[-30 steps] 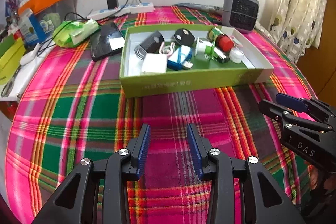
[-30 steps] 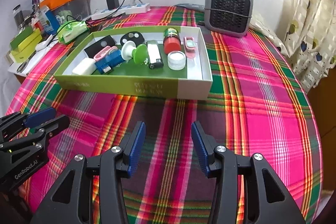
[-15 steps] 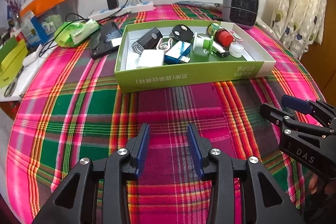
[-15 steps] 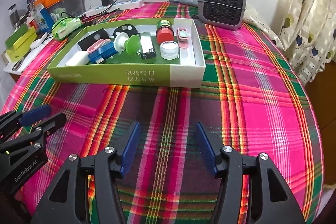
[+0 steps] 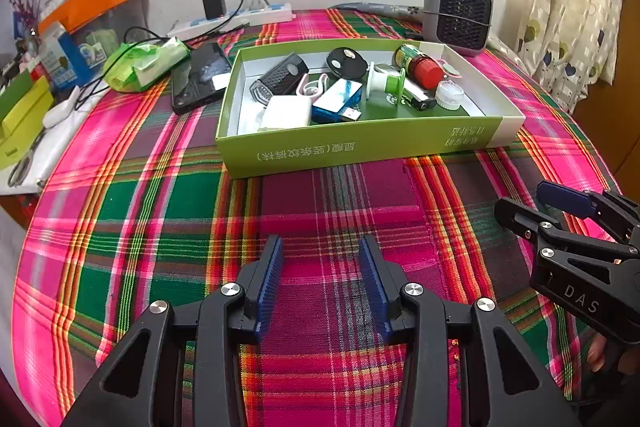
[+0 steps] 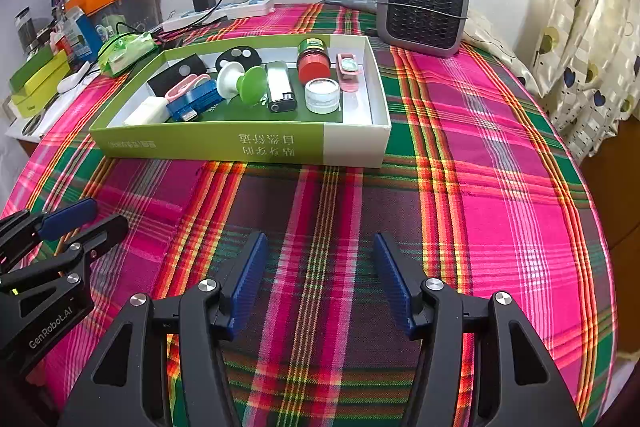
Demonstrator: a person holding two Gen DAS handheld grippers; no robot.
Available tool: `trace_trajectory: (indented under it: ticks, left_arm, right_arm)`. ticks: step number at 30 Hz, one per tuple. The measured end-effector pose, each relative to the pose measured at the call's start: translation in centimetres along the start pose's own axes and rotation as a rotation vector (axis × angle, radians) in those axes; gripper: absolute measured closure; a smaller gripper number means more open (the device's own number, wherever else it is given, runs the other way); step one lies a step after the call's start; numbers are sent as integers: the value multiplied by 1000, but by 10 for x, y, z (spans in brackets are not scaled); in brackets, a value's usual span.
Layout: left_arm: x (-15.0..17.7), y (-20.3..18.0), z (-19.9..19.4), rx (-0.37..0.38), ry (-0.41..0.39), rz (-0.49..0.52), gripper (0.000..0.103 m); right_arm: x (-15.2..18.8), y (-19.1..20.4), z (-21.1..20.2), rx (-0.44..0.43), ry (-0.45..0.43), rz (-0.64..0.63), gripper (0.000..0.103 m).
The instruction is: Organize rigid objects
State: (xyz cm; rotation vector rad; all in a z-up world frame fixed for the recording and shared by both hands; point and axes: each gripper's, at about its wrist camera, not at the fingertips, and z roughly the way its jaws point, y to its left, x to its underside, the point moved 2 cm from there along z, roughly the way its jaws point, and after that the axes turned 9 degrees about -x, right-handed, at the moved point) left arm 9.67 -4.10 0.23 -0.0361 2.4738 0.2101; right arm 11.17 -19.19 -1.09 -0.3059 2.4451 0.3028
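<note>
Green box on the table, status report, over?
Left gripper open, empty. Right gripper open, empty. Green box full of small items, untouched. Nothing between grippers and box.

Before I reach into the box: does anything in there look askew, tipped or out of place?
Mostly a jumble. In the green box the red-capped jar lies on its side, the green and white spool is tipped over, and the blue USB stick sits skewed. Nothing looks spilled or broken. Both claws hang open and empty.

Right gripper [image 6: 320, 283] fingers [image 6: 249, 279] apart, box [image 6: 240, 143] ahead.
</note>
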Motion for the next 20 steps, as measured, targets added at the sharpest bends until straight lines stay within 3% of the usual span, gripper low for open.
trace_trajectory:
  ticks: [20]
  left_arm:
    - [0, 0, 0, 1, 0, -1, 64]
  right_arm:
    - [0, 0, 0, 0, 0, 0, 47]
